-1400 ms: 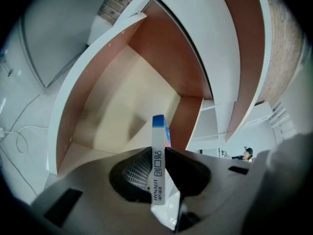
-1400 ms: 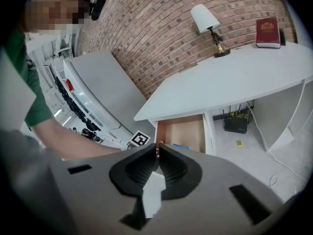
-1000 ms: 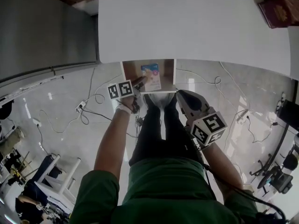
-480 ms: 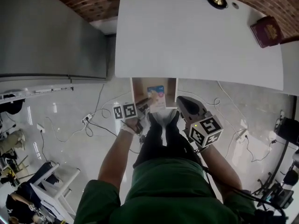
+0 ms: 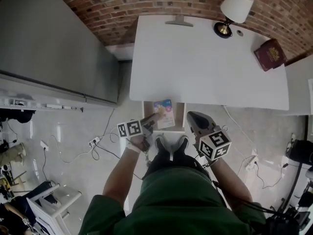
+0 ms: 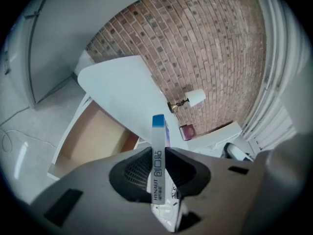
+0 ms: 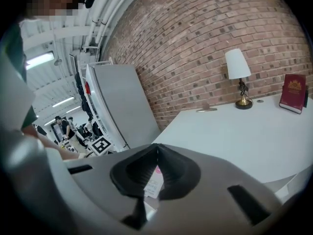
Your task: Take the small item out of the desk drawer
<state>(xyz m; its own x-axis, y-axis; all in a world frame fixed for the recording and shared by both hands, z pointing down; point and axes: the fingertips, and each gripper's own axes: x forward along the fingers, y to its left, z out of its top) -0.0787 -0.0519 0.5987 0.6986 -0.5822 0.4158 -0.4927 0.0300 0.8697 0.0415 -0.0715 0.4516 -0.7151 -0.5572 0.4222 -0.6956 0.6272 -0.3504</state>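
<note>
My left gripper (image 5: 149,123) is shut on a thin white box with a blue end (image 6: 157,155), printed HYNAUT, gripped edge-on between the pads. In the head view the box (image 5: 164,113) shows a pink and blue face and hangs over the open wooden drawer (image 5: 180,113) under the white desk (image 5: 205,67). The left gripper view looks down into the drawer (image 6: 95,141), where I see nothing lying. My right gripper (image 5: 191,116) is just right of the drawer, its jaw tips touching (image 7: 156,148) with nothing gripped.
A lamp (image 5: 234,8) and a red book (image 5: 269,54) stand at the desk's far right, a flat stand base (image 5: 178,21) at its back edge. A grey cabinet (image 5: 49,38) is on the left. Cables (image 5: 95,142) trail on the tiled floor. My shoes (image 5: 171,144) are before the drawer.
The left gripper has lifted the box up out of the drawer. Both grippers have risen, and the head view has swung up to take in the brick wall, lamp and whole desk.
</note>
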